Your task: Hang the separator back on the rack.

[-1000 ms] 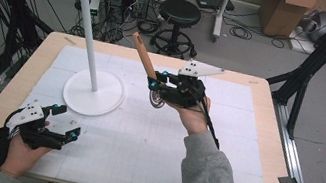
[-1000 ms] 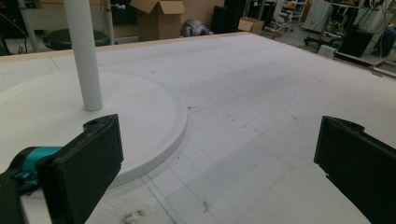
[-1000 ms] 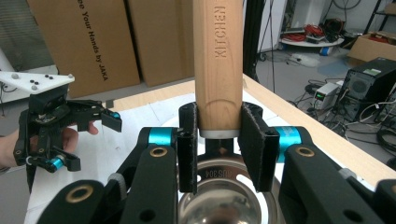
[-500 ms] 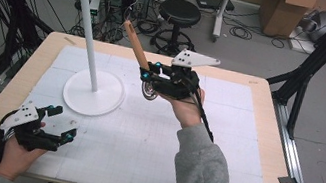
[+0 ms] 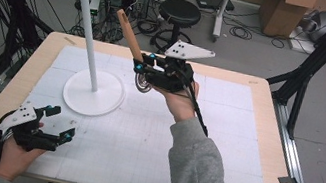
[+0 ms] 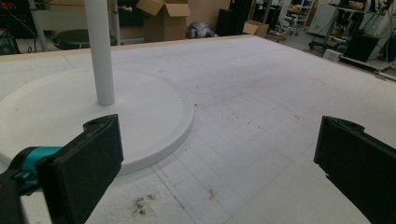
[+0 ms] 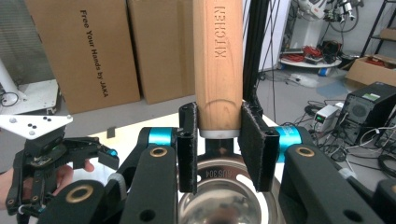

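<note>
I am holding a wooden-handled utensil with a round stainless-steel bowl (image 5: 142, 82) in the right gripper (image 5: 147, 68), lifted clear above the middle of the bench (image 5: 258, 113), nearer its far edge. Its long axis is running steeply up and away: the light wooden handle is pointing up toward the far left corner, and the steel bowl is hanging at the low end, just under the gripper. In the right gripper view the handle (image 7: 218, 60) is rising straight up out of the jaws, and the shiny bowl (image 7: 224, 205) is sitting below them, toward the camera. The jaws are clamped on the lowest part of the handle, one pad pressing each side right where the wood meets the metal collar.

The left gripper (image 5: 56, 123) is resting low over the near left corner, its jaws standing wide apart with nothing between them. Just beyond it, the tall white pole stand on a round base (image 5: 93, 94) is standing at the left half of the bench.
</note>
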`<state>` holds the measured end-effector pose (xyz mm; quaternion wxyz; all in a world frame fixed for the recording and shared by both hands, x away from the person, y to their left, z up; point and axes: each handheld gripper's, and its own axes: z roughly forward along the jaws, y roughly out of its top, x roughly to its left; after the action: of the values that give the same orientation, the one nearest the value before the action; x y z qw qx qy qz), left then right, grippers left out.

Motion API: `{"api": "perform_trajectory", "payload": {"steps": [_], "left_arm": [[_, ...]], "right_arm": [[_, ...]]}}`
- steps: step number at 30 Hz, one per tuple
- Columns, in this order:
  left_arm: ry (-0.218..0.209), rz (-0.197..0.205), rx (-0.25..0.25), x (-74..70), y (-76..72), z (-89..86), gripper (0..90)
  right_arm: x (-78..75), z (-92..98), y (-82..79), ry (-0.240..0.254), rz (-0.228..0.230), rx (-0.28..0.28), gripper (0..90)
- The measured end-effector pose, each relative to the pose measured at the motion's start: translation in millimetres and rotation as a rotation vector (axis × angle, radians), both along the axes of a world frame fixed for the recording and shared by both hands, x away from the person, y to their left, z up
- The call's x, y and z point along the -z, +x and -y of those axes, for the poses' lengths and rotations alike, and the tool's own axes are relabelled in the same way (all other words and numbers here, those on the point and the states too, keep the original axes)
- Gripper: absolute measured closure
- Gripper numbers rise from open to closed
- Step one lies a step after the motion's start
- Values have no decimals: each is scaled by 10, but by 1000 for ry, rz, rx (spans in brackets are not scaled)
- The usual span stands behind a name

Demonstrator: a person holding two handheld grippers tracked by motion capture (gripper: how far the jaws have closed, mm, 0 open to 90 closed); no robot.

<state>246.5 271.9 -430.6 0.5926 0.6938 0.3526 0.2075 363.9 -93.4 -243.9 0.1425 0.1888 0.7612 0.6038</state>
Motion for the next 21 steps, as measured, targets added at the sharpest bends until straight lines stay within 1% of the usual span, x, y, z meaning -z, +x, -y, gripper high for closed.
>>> {"api": "perform_trajectory", "payload": {"steps": [2,4,7,13,21], "left_arm": [[0,0,0,1,1,-2,18],[-1,-6,1,4,3,1,18],[-2,-4,5,0,-1,8,18],[-4,-3,6,-2,-13,7,18],[-4,-1,1,-6,-35,-20,18]], "right_arm": [[-16,-17,6,2,4,3,696],[-36,-36,14,10,-4,3,697],[-75,-68,16,14,5,3,696],[-117,-124,26,7,10,2,697],[-183,-142,68,0,13,4,697]]}}
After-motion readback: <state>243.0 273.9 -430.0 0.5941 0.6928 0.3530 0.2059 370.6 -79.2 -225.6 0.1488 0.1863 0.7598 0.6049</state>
